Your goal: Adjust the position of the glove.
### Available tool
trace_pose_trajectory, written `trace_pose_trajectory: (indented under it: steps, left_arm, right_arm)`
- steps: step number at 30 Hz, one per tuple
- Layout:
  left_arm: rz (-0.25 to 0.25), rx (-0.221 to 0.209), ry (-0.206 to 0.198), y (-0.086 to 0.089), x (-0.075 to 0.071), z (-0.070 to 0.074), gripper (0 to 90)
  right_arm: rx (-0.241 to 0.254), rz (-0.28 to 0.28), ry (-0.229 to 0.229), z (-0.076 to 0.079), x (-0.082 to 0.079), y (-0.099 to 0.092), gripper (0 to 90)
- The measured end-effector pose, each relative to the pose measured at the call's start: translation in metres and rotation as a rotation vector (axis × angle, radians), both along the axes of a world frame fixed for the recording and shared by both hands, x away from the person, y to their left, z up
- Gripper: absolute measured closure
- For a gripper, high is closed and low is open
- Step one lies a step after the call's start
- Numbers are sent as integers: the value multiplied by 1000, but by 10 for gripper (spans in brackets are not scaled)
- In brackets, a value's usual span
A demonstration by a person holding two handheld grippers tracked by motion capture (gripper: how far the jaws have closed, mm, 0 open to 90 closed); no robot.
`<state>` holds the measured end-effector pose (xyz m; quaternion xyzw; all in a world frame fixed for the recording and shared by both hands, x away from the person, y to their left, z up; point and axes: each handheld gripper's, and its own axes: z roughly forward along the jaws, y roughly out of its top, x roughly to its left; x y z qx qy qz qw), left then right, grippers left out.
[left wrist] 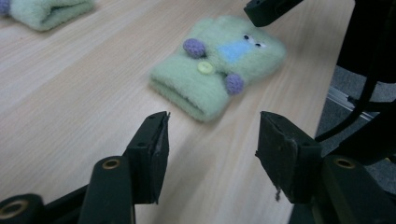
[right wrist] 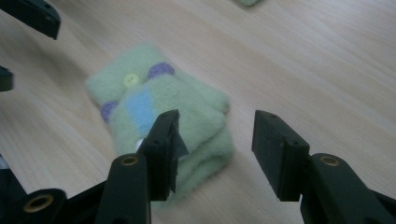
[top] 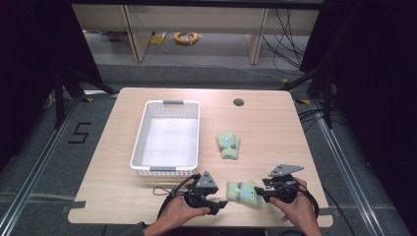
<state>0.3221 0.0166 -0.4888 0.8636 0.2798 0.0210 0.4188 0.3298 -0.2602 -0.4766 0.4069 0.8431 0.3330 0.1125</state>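
Green fleece mitten [right wrist: 159, 109], near end hidden behind right gripper [right wrist: 217, 140] jaw.

Tabletop [top: 275, 123]: pale wood grain, light beige, with one dark round hole [top: 238, 102] near the far edge.

Basket [top: 140, 132]: white lattice walls, grey handle strips at both short ends.

Near mitten [left wrist: 217, 63]: fuzzy light green; sky-blue patch, two purple pompoms, one yellow-green button, two small black-and-white eyes.

Second mitten [top: 228, 144], towards the tabletop's middle: same light green, with small blue and purple marks.

Left gripper [top: 219, 204] and right gripper [top: 259, 193]: black bodies, grey three-cornered top plates, brass-coloured rivets on the jaws.
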Motion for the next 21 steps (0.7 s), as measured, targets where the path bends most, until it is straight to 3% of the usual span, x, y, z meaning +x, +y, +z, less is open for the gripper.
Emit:
trace_pose_trajectory:
  steps: [2,5,6,8,11,12,15,17,20,21]
  left_arm:
    - [4,6,7,-6,4,-1,445]
    - [-15,30,15,-14,9,-3,462]
    - [-4,22,24,-18,9,-4,464]
    - [-33,67,13,-21,14,-6,468]
    - [-18,71,26,-29,19,-12,490]
    - [-47,110,21,-30,22,-13,494]
    - [-47,136,-6,-34,23,-16,532]
    - [-41,126,3,-36,24,-17,571]
    - [-58,151,-39,-35,23,-16,616]
    - [-50,151,-38,-35,21,-17,676]
  right_arm:
    - [-27,10,35,1,0,0,522]
    - [-16,-9,69,2,-1,3,523]
    - [-33,15,36,0,1,2,523]
    - [-32,4,50,-2,2,4,523]
    - [-51,20,62,-5,5,4,530]
    - [-35,15,61,-7,6,5,533]
    - [-32,15,89,-10,6,7,563]
    - [-42,22,99,-12,8,7,580]
    - [-29,20,117,-12,8,7,604]
    - [-37,32,108,-13,8,7,640]
